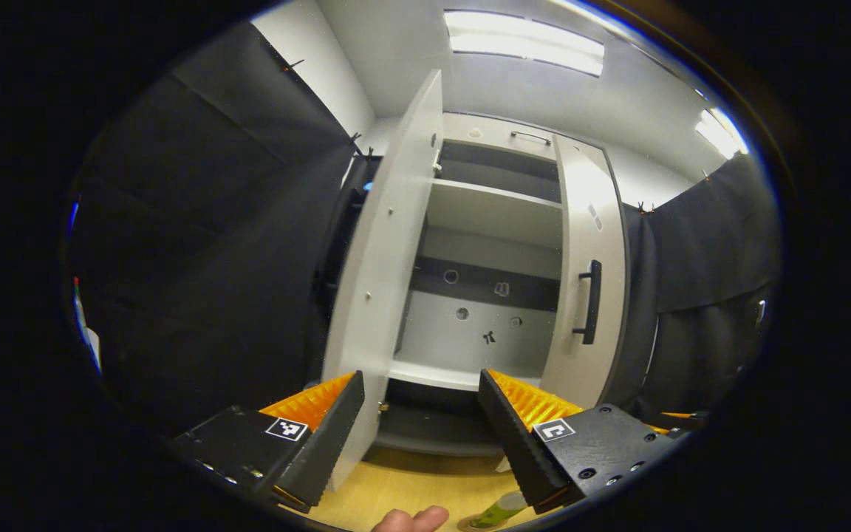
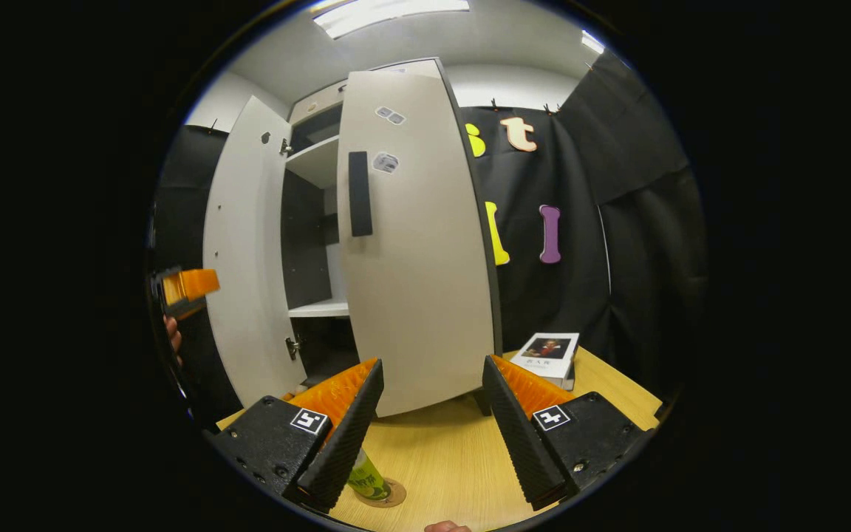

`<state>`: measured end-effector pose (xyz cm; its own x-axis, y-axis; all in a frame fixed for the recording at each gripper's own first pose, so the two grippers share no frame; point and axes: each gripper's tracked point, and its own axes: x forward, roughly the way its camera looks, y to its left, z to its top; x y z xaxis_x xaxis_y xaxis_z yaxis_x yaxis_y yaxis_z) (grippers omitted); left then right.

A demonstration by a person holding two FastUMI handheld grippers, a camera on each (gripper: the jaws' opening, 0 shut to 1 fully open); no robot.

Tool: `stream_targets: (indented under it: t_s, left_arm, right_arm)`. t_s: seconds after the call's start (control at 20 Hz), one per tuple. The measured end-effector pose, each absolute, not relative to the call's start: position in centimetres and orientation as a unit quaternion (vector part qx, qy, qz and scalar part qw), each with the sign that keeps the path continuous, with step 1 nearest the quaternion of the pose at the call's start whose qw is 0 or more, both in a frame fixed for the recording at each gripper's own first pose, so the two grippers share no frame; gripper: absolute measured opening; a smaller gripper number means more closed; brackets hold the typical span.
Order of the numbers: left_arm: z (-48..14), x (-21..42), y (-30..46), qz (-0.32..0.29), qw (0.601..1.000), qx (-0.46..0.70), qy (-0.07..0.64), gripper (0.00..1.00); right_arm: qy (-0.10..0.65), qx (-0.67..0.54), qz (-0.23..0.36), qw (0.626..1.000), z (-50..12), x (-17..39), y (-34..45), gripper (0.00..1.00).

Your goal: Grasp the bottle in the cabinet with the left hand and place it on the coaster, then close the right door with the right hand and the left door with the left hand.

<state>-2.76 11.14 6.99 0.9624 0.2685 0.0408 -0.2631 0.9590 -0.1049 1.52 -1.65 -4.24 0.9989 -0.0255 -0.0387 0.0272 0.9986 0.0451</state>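
The left gripper (image 1: 420,414) is hanging with its fingers spread wide and nothing between them, pointing into the cabinet (image 1: 484,244). Just ahead of its fingertips, the left door (image 1: 385,251) is standing open, edge-on, and past it the white shelves are showing bare. The right door (image 1: 588,281) with its dark handle (image 1: 589,301) is sitting nearly closed. Below the fingers, a fingertip (image 1: 414,520) is peeking over the wooden table (image 1: 411,488), near the green bottle (image 1: 499,510).

The right gripper (image 2: 431,403) is also gaping wide and gripping nothing, facing the right door (image 2: 418,244). Beneath its left finger, the green bottle (image 2: 366,479) is standing on the round coaster (image 2: 388,493) on the table (image 2: 462,458). A book (image 2: 549,356) is lying further right on the table, near the black cloth. Off at the left edge, the left gripper (image 2: 183,288) is floating in front of the open left door (image 2: 244,258).
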Motion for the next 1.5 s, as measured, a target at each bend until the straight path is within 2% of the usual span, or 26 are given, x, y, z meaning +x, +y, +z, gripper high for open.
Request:
stream_targets:
  t_s: [0.1, 0.15, 0.4, 0.55, 0.6, 0.65, 0.75, 1.0, 1.2, 1.35, 1.4, 1.5]
  left_arm:
    - [6.8, -3.6, 13.9, 0.169, 0.984, -0.059, 0.002, 1.0]
    - [7.3, -3.9, 15.4, 0.181, 0.981, -0.066, 0.006, 0.95]
    - [8.0, -2.6, 26.3, 0.275, 0.958, -0.076, -0.015, 0.95]
    - [8.2, -1.1, 28.8, 0.276, 0.955, -0.108, -0.026, 0.95]
    - [7.9, -0.2, 29.2, 0.271, 0.955, -0.115, -0.025, 1.0]
    - [7.5, 0.6, 29.7, 0.272, 0.954, -0.121, -0.021, 0.95]
    - [7.1, 1.1, 30.3, 0.275, 0.953, -0.128, -0.016, 0.95]
    - [8.2, 1.2, 29.8, 0.282, 0.956, -0.079, -0.031, 0.94]
    - [8.9, 1.0, 28.7, 0.255, 0.964, -0.065, -0.042, 0.94]
    - [8.9, 0.9, 27.4, 0.256, 0.964, -0.054, -0.044, 0.94]
    - [8.9, 0.9, 26.9, 0.25, 0.965, -0.061, -0.044, 0.97]
    - [8.9, 1.2, 25.5, 0.229, 0.969, -0.081, -0.046, 0.94]
  right_arm:
    - [0.014, 0.028, -0.008, 0.999, -3.8, 1.7, -1.5, 0.83]
    - [0.016, 0.032, -0.003, 0.999, -3.8, 1.8, -1.3, 0.83]
    - [0.011, 0.019, -0.003, 1.0, -2.8, 1.6, -1.9, 0.83]
    - [0.015, 0.013, -0.012, 1.0, -2.7, 1.7, -2.9, 0.83]
    - [0.014, 0.016, -0.016, 1.0, -2.6, 1.7, -3.2, 0.83]
    - [0.015, 0.018, -0.02, 1.0, -2.6, 1.7, -3.5, 0.83]
    - [0.02, 0.022, -0.025, 0.999, -2.9, 1.8, -3.9, 0.83]
    - [0.04, 0.026, -0.034, 0.998, -3.8, 2.0, -4.7, 0.83]
    - [0.045, 0.032, -0.027, 0.998, -4.0, 2.5, -4.3, 0.83]
    - [0.046, 0.029, -0.018, 0.998, -3.9, 3.0, -3.8, 0.83]
    - [0.046, 0.025, -0.017, 0.998, -3.8, 3.2, -3.8, 0.83]
    - [0.049, 0.016, -0.017, 0.999, -3.7, 3.2, -3.8, 0.83]
